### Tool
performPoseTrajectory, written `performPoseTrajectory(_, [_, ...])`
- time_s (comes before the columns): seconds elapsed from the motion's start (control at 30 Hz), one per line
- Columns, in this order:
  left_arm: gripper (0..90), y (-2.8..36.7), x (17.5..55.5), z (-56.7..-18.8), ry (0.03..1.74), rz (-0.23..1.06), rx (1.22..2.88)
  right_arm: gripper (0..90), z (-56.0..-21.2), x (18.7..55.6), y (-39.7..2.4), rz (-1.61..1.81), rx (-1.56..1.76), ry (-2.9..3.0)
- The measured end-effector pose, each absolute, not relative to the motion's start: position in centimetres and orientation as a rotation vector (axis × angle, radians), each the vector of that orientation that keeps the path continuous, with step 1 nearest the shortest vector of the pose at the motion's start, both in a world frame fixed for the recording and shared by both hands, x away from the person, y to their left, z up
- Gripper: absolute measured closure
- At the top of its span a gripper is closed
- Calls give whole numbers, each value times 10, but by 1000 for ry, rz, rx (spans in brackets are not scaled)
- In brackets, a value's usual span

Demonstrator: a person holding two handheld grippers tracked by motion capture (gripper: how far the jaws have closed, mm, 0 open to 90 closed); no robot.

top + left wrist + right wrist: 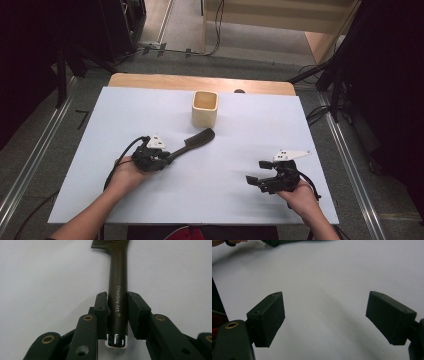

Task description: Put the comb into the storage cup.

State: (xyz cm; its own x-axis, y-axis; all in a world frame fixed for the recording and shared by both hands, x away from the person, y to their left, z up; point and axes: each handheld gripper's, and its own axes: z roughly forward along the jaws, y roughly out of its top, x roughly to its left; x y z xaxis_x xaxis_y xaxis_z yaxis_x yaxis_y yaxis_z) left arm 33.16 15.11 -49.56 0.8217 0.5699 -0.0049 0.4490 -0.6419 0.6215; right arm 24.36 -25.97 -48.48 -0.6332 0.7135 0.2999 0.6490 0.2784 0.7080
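A dark brush (pixel 197 139) with a flat head lies on the white table sheet (pixel 260 130), its head pointing toward a cup. My left gripper (pixel 167 156) is at the brush's handle end. In the left gripper view the jaws of this gripper (pixel 117 305) stand on both sides of the handle (pixel 118 277), which reads "Creative Art", and the pads press on it just above its silver end cap (pixel 115 340). My right gripper (pixel 255 171) rests low over the sheet at the right, and in the right gripper view it (pixel 325 315) is open wide with only bare sheet between the jaws.
A pale wooden square cup (pixel 205 109) stands upright at the back centre of the sheet, just beyond the brush head. The wooden table edge (pixel 200 82) shows behind it. Cables and metal rails run along the floor on both sides.
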Motion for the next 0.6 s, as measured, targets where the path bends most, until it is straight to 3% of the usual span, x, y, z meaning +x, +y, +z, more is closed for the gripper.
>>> performPoseTrajectory(0.3, [734,148,332,-493,706,239,2412,138,-485,244,-260,1298,1307,2451])
performPoseTrajectory(0.6, [735,145,336,-491,685,124,2403,138,-484,243,-261,1299,1309,2448])
